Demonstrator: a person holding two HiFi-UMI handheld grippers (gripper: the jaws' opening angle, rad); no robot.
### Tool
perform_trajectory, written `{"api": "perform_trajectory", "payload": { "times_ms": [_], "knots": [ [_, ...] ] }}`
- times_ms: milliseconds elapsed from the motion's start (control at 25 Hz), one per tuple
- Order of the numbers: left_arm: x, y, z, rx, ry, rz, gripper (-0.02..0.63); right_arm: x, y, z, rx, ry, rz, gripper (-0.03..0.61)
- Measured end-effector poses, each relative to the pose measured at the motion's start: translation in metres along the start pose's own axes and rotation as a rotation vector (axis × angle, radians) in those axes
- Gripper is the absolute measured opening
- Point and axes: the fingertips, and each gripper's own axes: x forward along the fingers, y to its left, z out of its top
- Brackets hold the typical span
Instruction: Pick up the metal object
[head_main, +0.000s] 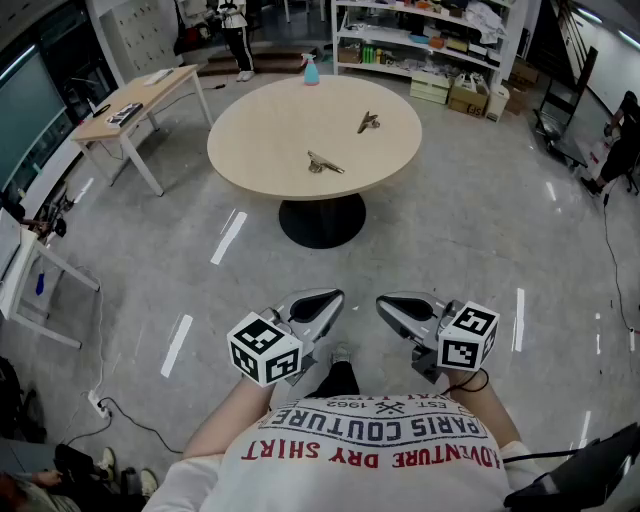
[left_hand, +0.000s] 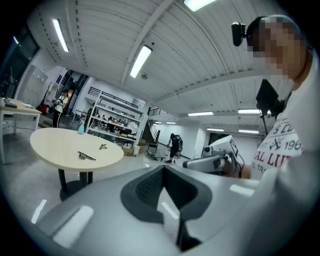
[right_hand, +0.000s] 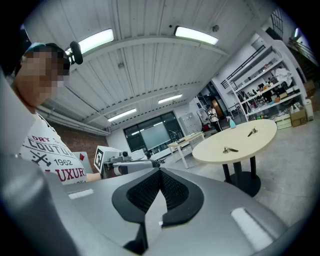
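In the head view the person stands well back from the round table (head_main: 262, 132), with the left gripper (head_main: 318, 306) and the right gripper (head_main: 400, 308) held low and close to the body, side by side over bare floor. Two small metal pieces lie on the tabletop, the nearer metal object (head_main: 323, 163) towards the front edge and the farther metal object (head_main: 368, 122) beyond it to the right (the task does not say which is meant), and a blue spray bottle (head_main: 311, 70) stands at the far rim. The left gripper view shows its own jaws pressed together with nothing between them. The table (left_hand: 55, 142) sits off to the left, with the nearer metal object (left_hand: 86, 156) and the farther metal object (left_hand: 103, 146) small on top. In the right gripper view that claw is likewise closed and empty, with the table (right_hand: 250, 142) and both pieces (right_hand: 230, 149) (right_hand: 252, 132) off to the right. By my reading the task has barely begun and this is the approach. The next move calls for walking up to the table, spreading one claw and lowering it around a piece that lies flat, so the pads must straddle it close to the surface.
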Motion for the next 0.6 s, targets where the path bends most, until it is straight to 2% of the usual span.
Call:
{"api": "perform_trajectory", "payload": {
  "times_ms": [160,280,440,600],
  "knots": [
    [0.053,0.114,0.047,0.041,-0.011,0.034,0.002,0.067,-0.101,0.063,-0.039,-0.006,-0.037,0.002],
    [0.081,0.180,0.081,0.069,-0.038,0.064,0.002,0.099,-0.154,0.110,-0.041,-0.037,-0.059,0.002],
    [0.108,0.228,0.105,0.105,-0.024,0.084,0.002,0.123,-0.204,0.146,-0.073,-0.055,-0.081,0.002],
    [0.132,0.250,0.114,0.129,0.005,0.109,0.003,0.130,-0.239,0.159,-0.049,-0.071,-0.084,0.002]
  ]
}}
